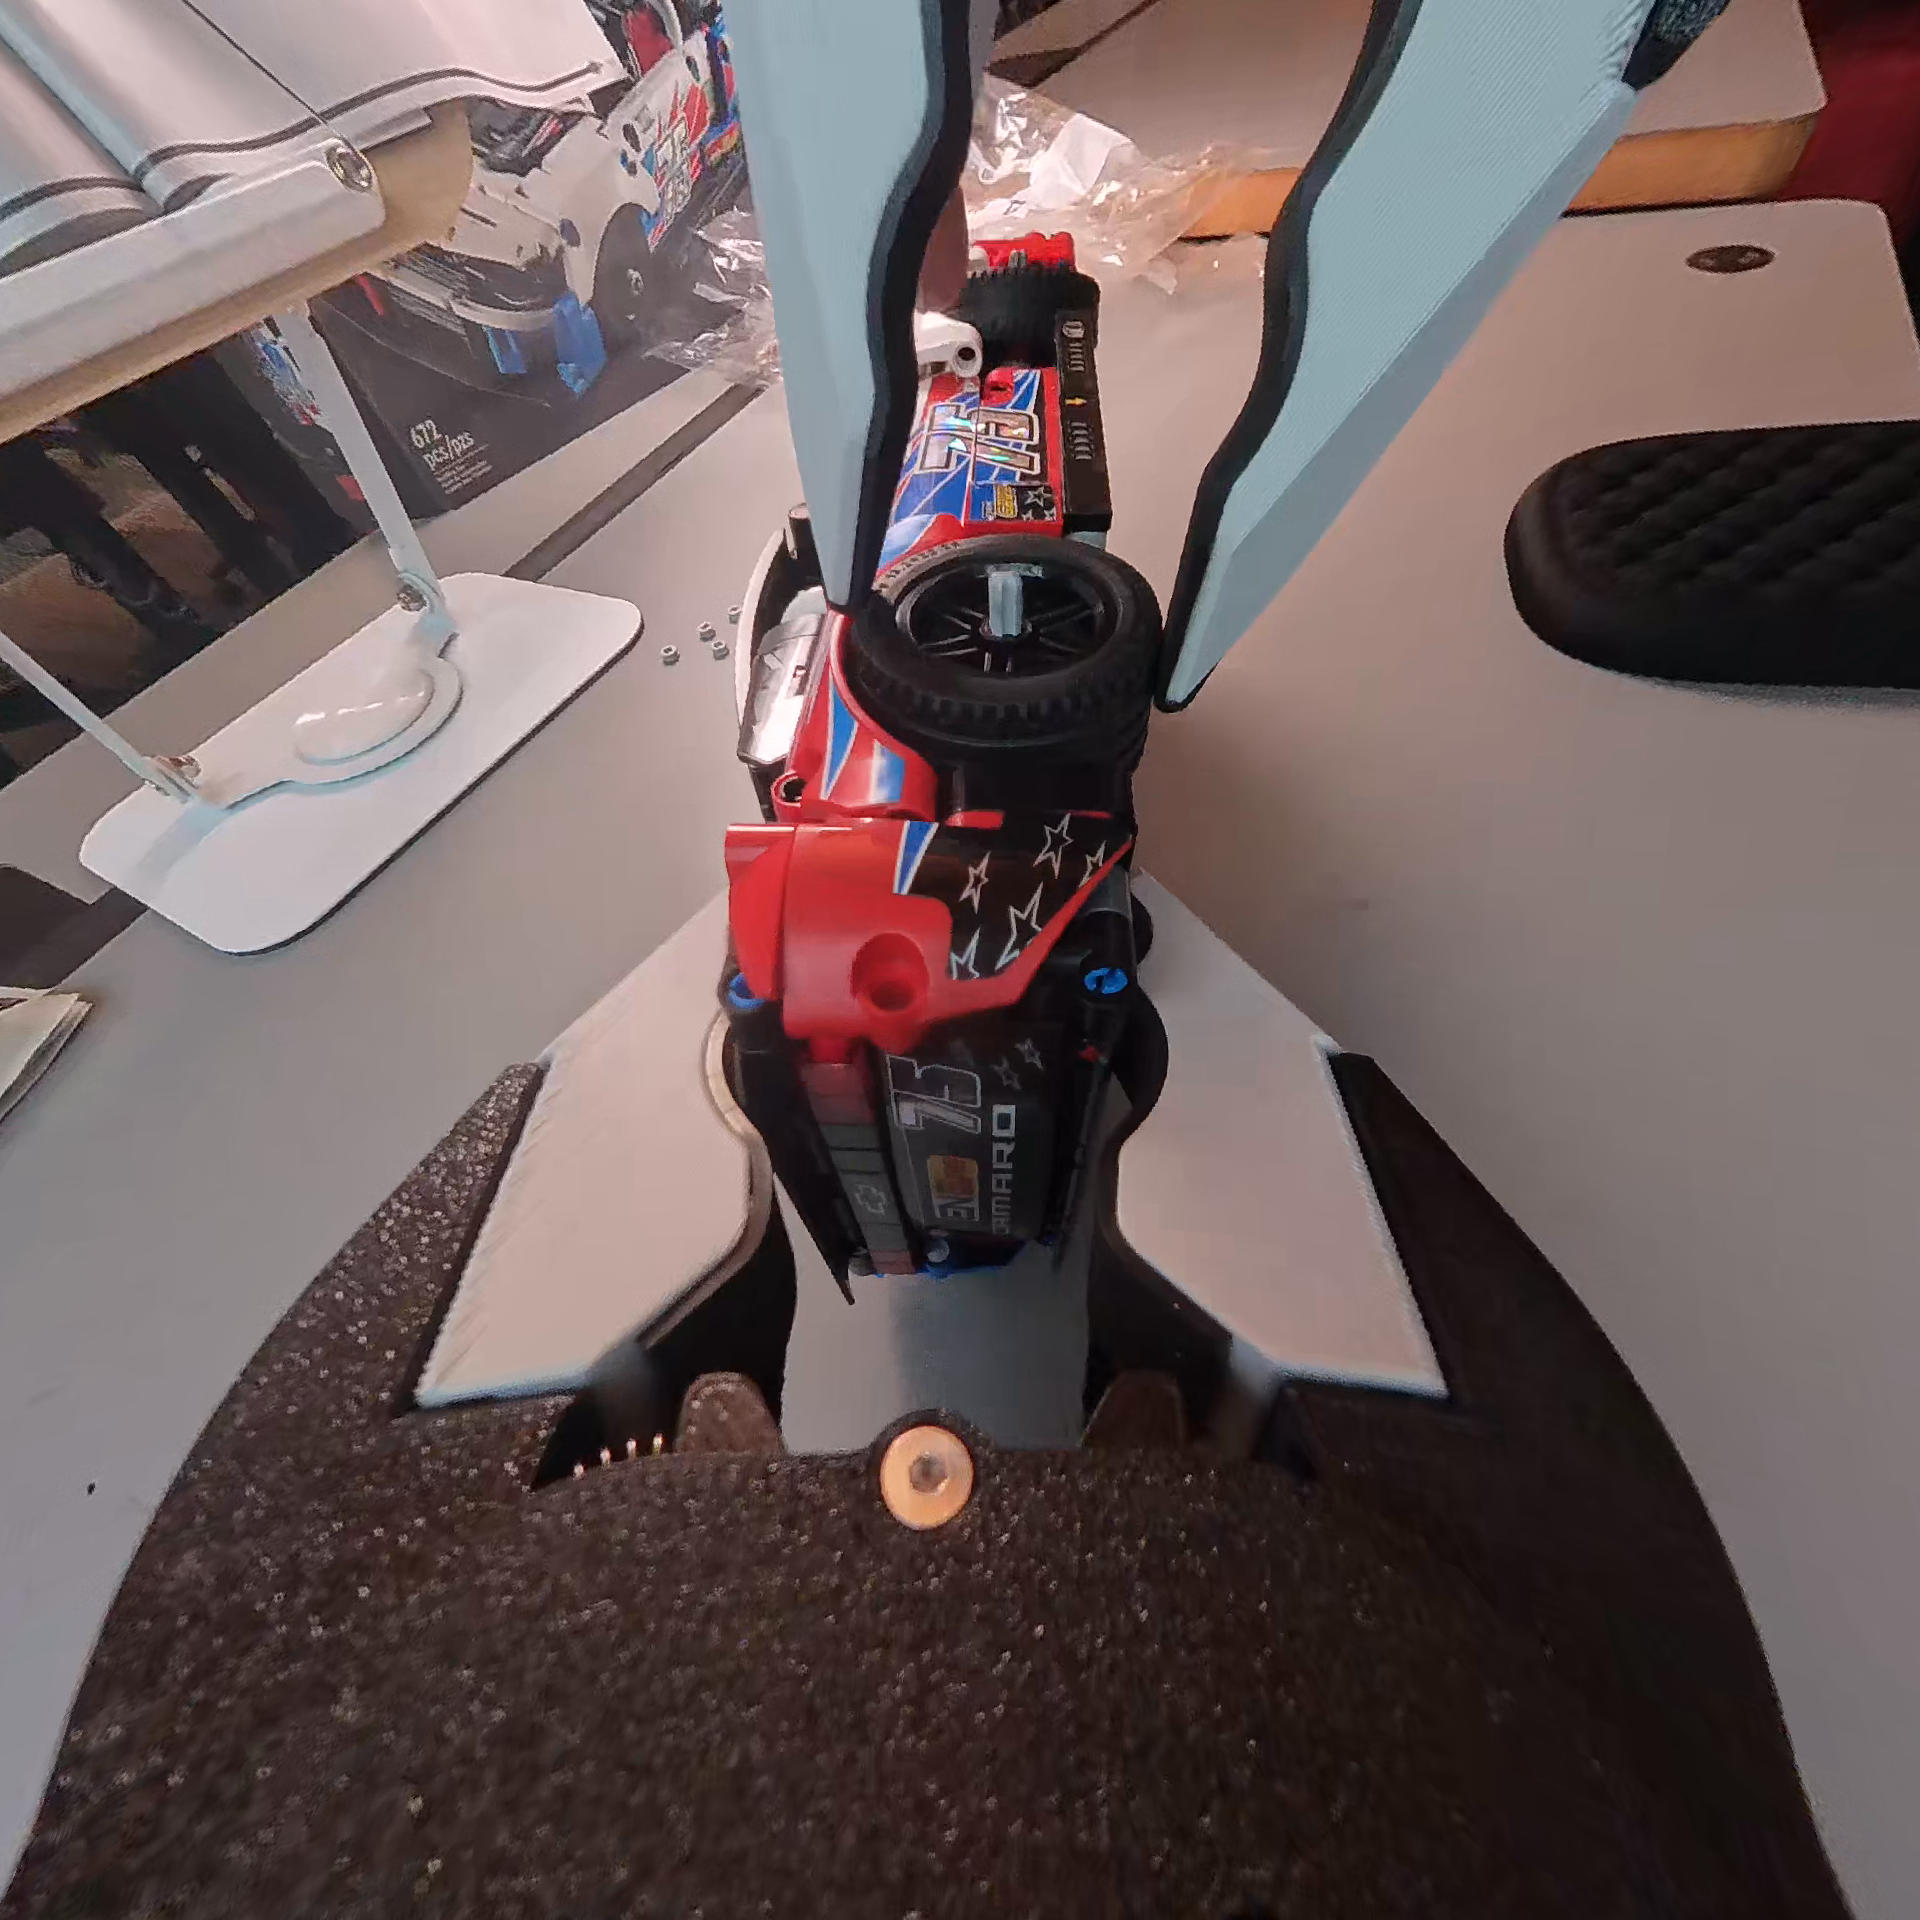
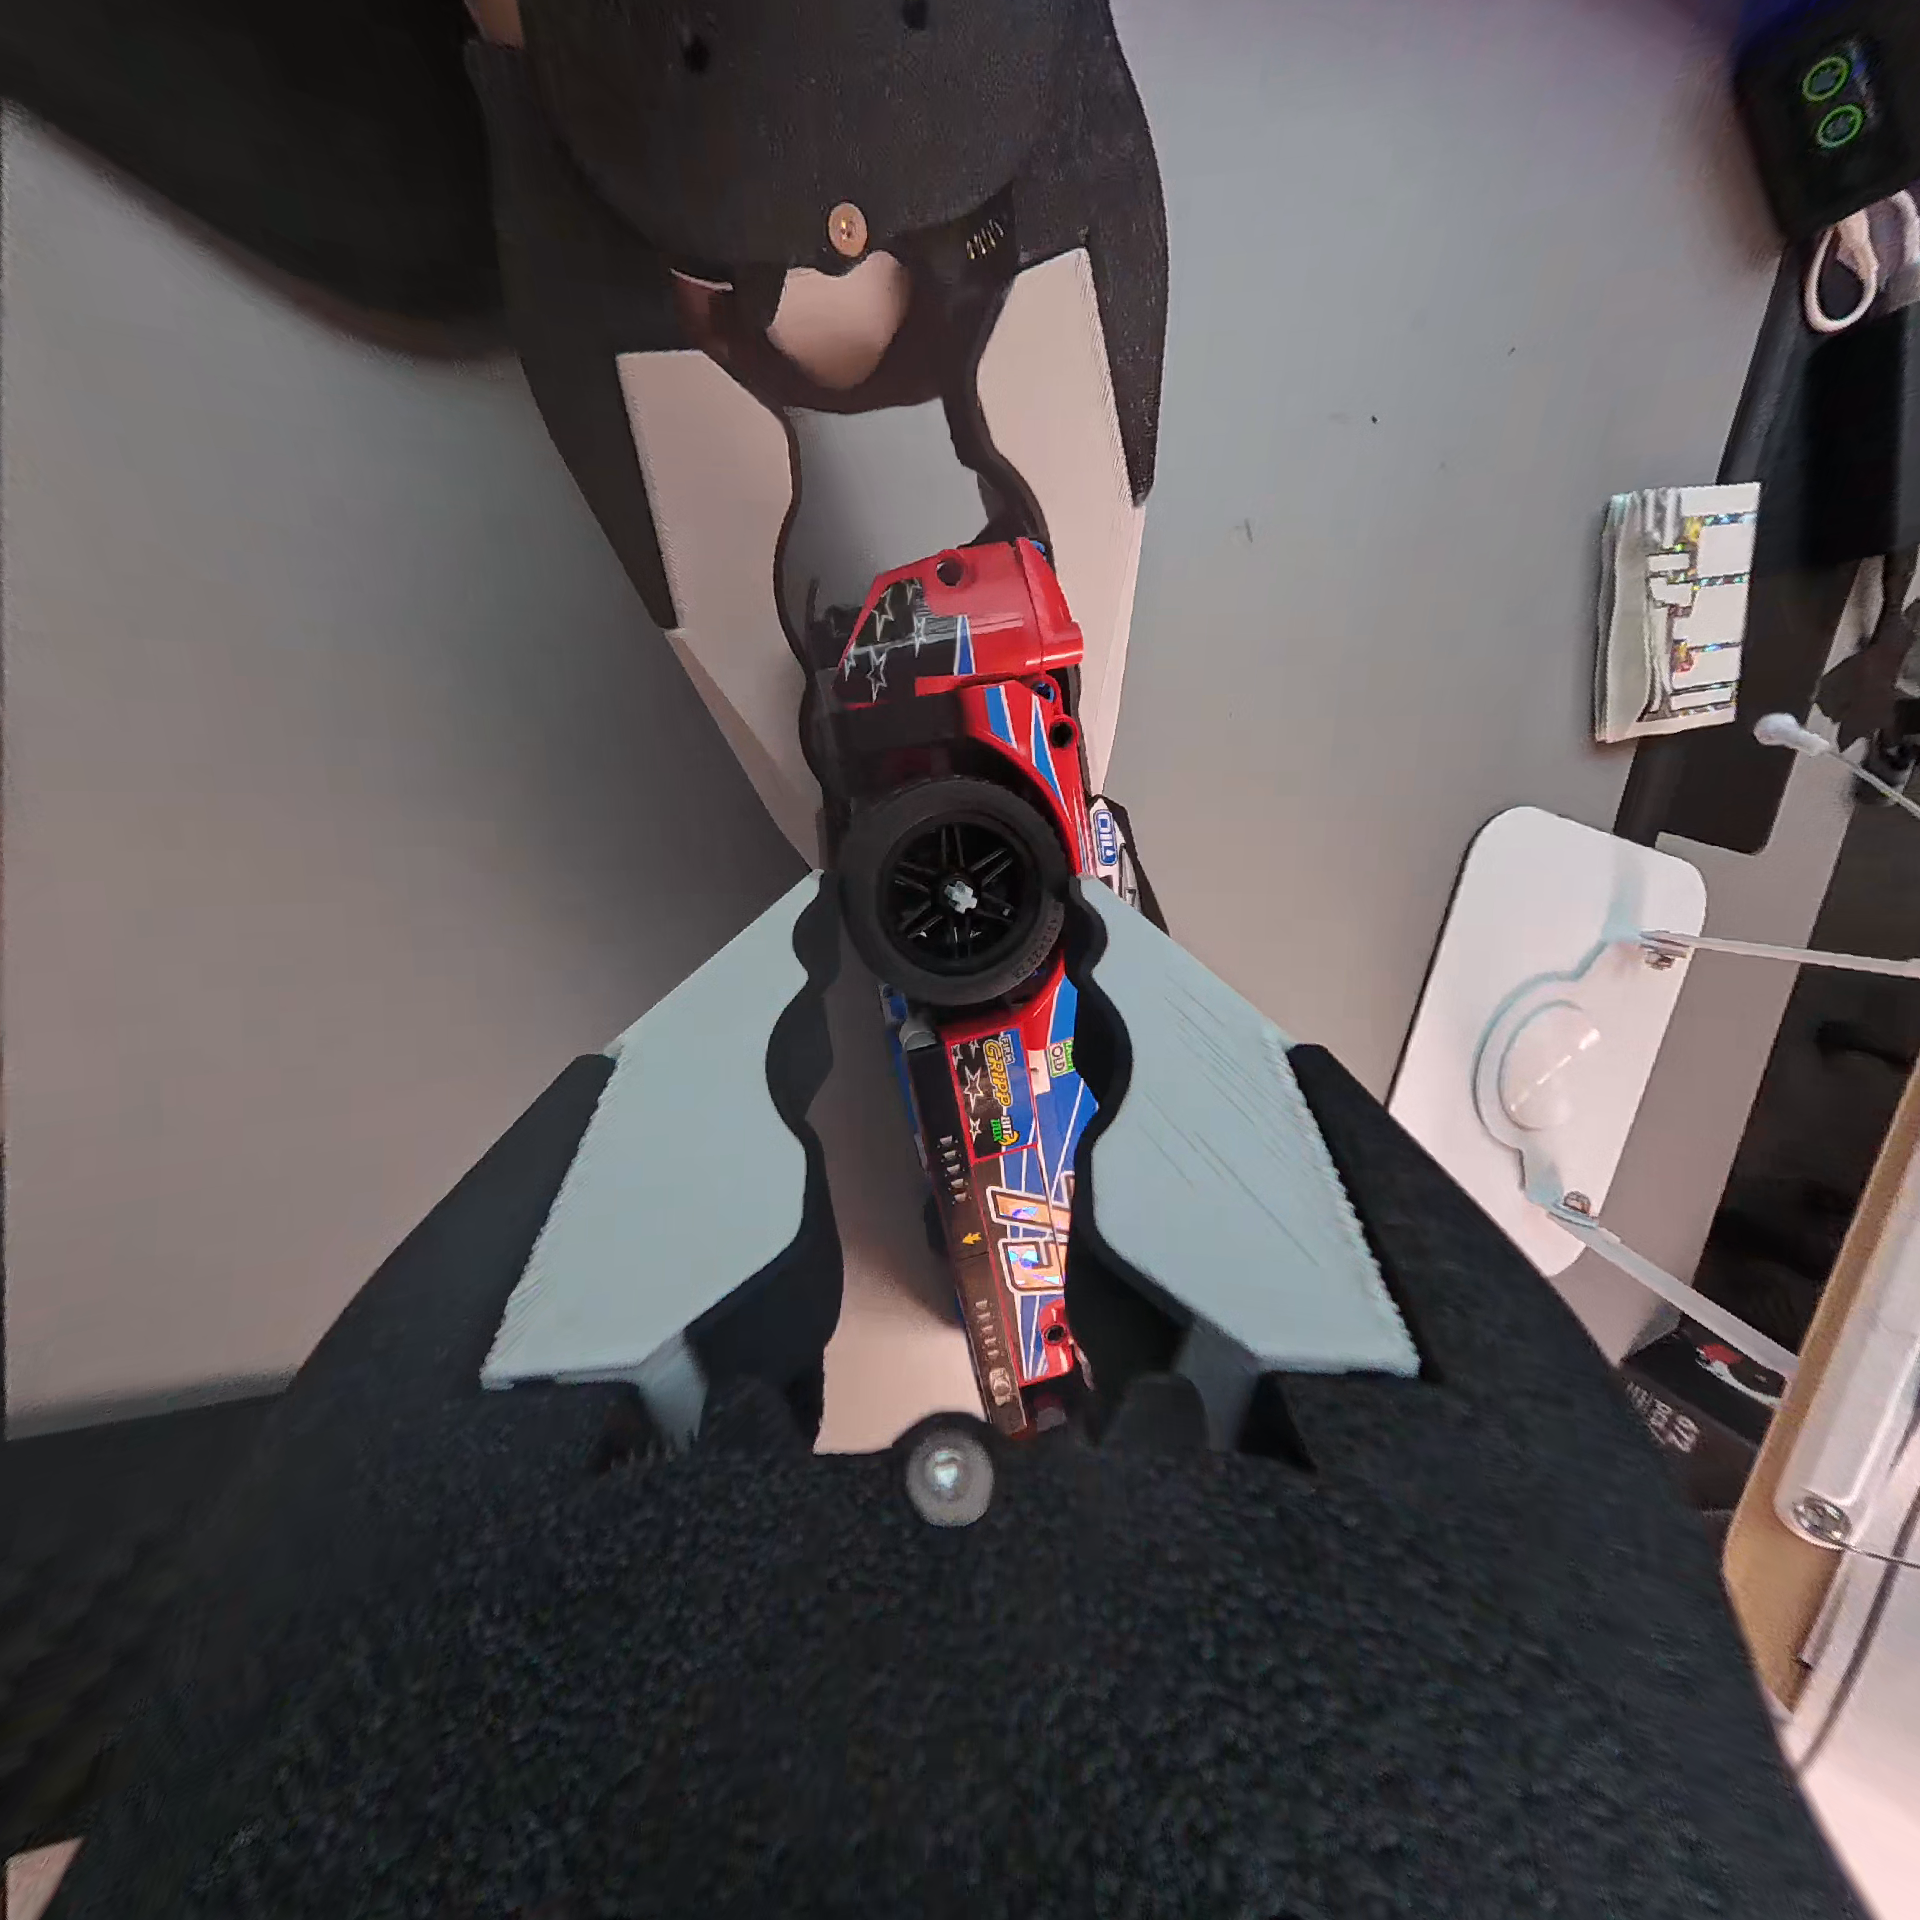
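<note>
A red, blue and black toy brick race car [image 1: 935,935] is held off the grey table [image 1: 1507,935] between both grippers, turned on its side with one black wheel [image 1: 1003,644] facing the camera. My left gripper [image 1: 935,894] is shut on the car's front end. The right gripper [image 1: 1003,649] comes in from above, its fingertips on either side of the wheel. In the right wrist view my right gripper [image 2: 956,894] is closed on the wheel [image 2: 951,899], and the car [image 2: 997,1143] runs back between its fingers. The left gripper [image 2: 935,727] holds the far end.
A white stand base [image 1: 343,769] and a toy car box [image 1: 582,260] sit at the left, with small nuts [image 1: 707,639] near them. Clear plastic bags [image 1: 1091,177] lie behind. A black quilted pad [image 1: 1725,551] is at the right. A sticker sheet [image 2: 1673,613] lies near the stand base [image 2: 1558,1039]. Left tips to right tips: about 5 cm.
</note>
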`<state>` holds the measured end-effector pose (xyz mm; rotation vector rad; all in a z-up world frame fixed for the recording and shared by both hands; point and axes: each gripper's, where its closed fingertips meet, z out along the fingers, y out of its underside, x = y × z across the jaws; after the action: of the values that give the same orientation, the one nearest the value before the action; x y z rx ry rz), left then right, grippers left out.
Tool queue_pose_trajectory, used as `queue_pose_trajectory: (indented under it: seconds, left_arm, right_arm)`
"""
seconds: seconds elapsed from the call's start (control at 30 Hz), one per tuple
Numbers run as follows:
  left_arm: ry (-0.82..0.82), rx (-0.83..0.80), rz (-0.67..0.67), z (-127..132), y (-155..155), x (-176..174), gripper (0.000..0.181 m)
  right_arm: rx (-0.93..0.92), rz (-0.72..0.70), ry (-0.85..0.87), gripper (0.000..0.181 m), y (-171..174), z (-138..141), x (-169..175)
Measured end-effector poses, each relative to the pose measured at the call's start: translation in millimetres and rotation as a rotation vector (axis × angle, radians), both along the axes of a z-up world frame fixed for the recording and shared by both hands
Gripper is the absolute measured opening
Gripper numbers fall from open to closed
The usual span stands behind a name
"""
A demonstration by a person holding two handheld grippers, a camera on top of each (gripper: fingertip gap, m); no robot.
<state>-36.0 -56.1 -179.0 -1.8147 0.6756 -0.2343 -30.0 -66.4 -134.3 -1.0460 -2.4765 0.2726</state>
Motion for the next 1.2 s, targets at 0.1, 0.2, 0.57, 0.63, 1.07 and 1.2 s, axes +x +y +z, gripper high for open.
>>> queue_pose_trajectory:
  seconds: [0.1,0.2,0.57,0.63,1.07,1.2]
  left_arm:
    - [-0.022,-0.009,0.004,-2.2,0.4,-0.4,0.064]
    - [-0.053,-0.027,0.011,-2.3,1.8,-2.3,0.064]
    - [-0.076,-0.036,0.012,-1.9,1.7,-4.8,0.063]
    - [-0.065,-0.032,0.012,-2.0,1.3,-4.3,0.063]
    - [-0.086,-0.056,0.021,-2.7,2.1,-5.3,0.063]
    - [-0.069,-0.048,0.02,-2.8,1.5,-4.2,0.063]
  right_arm:
    - [-0.006,-0.029,-0.03,0.042,1.2,-3.6,-2.7]
    - [-0.024,-0.049,-0.054,0.044,4.1,-4.2,-6.1]
    - [-0.028,-0.058,-0.081,0.059,9.3,-7.1,-9.5]
    - [-0.057,-0.058,-0.088,0.056,5.7,-8.6,-7.2]
    - [-0.012,0.023,0.03,0.041,6.6,-4.8,-10.9]
    - [-0.056,0.027,-0.033,0.041,4.9,-4.3,-8.4]
